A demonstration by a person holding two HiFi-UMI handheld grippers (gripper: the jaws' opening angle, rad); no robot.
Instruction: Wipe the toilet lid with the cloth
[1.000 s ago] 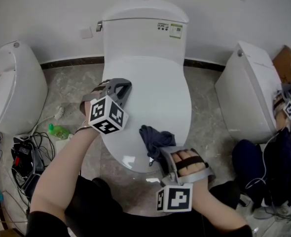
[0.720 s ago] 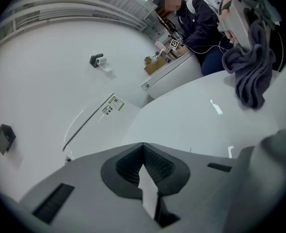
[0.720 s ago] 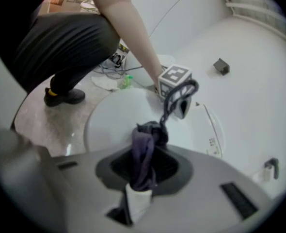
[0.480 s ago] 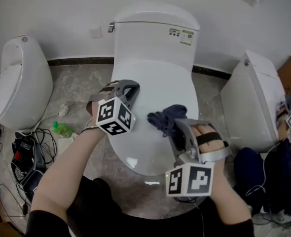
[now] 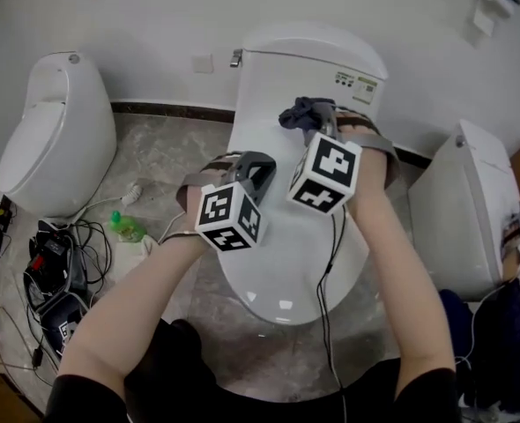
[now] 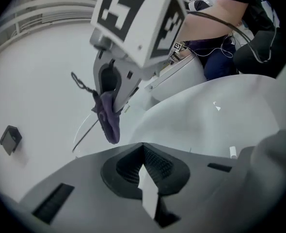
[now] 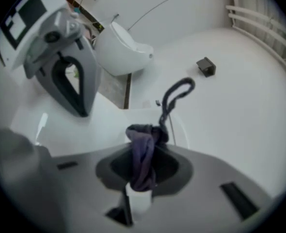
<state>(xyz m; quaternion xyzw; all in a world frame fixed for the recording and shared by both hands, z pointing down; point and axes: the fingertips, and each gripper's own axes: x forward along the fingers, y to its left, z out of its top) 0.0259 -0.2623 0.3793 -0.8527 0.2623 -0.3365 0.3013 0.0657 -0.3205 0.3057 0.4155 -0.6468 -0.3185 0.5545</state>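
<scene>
Your right gripper (image 5: 320, 120) is clamping its jaws fully on the cloth (image 5: 299, 110), pinching a bunched dark fold with a loose tail trailing out. Your left gripper (image 5: 258, 167) is holding its jaws together on nothing.

The toilet lid (image 5: 282, 263) is lying closed, and most of its white surface is showing bare toward you. The tank (image 5: 278, 64) is standing at the lid's back edge. You are reaching your right arm across the lid so the cloth is sitting at the lid's far end, just in front of the tank, probably to work the hinge end. Whether the cloth is touching the lid there, I cannot tell. You are parking the left gripper over the lid's left side, likely to leave the wiping path free.
</scene>
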